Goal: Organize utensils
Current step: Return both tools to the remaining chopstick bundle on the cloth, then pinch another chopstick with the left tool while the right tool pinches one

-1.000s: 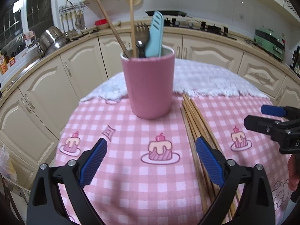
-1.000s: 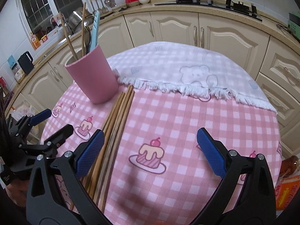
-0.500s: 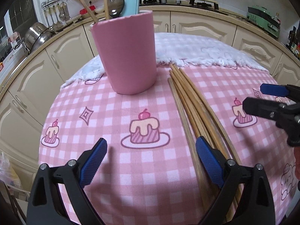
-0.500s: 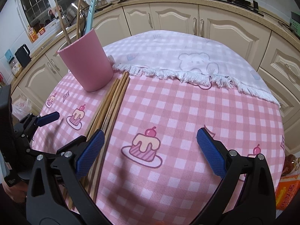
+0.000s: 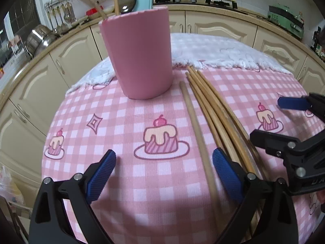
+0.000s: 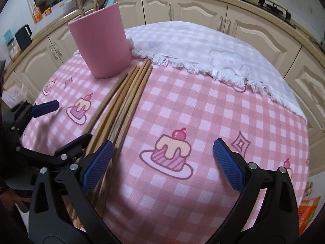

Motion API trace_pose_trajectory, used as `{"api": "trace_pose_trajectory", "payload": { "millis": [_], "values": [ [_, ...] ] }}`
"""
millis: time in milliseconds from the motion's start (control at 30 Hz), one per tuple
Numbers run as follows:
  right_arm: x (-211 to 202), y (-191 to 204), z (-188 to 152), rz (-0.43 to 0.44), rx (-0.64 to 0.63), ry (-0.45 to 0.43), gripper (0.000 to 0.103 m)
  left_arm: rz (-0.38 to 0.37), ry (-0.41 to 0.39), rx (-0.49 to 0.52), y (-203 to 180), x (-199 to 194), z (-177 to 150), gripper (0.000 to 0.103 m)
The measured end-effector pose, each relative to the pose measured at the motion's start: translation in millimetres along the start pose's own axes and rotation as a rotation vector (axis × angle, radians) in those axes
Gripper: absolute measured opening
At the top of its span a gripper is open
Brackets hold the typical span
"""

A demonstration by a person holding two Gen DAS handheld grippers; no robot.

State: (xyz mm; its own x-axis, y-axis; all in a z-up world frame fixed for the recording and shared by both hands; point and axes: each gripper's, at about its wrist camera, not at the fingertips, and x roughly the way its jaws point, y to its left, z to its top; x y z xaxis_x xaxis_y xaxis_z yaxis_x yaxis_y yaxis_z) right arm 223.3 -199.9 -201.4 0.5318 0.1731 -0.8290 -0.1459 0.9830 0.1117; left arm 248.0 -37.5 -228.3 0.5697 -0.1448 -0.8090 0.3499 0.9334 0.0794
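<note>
Wooden chopsticks [image 5: 211, 109] are laid pointing at the pink cup [image 5: 140, 55]. They are flanked by the left hand-held gripper [image 5: 164, 174] and the right hand-held gripper [image 6: 162, 162], both held wide open and empty, the left seemingly nearer.

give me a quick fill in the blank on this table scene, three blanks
1. The loose chopsticks lie on the ____ checked cloth.
2. The pink cup stands ____.
3. The left gripper and the right gripper both have their jaws ____.

Missing words: pink; upright; open

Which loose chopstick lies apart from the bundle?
The chopstick nearest the pink cup: it lies alone, a gap separating it from the other chopsticks, which lie bunched together.
</note>
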Motion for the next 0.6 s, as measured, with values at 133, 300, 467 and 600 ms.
{"api": "trace_pose_trajectory", "payload": {
  "millis": [133, 300, 467, 600],
  "values": [
    [5, 4, -2, -0.028, -0.029, 0.022, 0.097, 0.014, -0.006, 0.007, 5, -2, -1, 0.094],
    [8, 11, 0, -0.064, -0.034, 0.016, 0.097, 0.020, 0.000, -0.014, 20, -1, -2, 0.094],
    [8, 14, 4, -0.107, -0.056, 0.026, 0.097, 0.015, 0.002, -0.021, 23, 0, -2, 0.094],
    [10, 12, 7, -0.103, -0.038, 0.037, 0.097, 0.025, 0.002, -0.004, 22, 2, 2, 0.094]
  ]
}}
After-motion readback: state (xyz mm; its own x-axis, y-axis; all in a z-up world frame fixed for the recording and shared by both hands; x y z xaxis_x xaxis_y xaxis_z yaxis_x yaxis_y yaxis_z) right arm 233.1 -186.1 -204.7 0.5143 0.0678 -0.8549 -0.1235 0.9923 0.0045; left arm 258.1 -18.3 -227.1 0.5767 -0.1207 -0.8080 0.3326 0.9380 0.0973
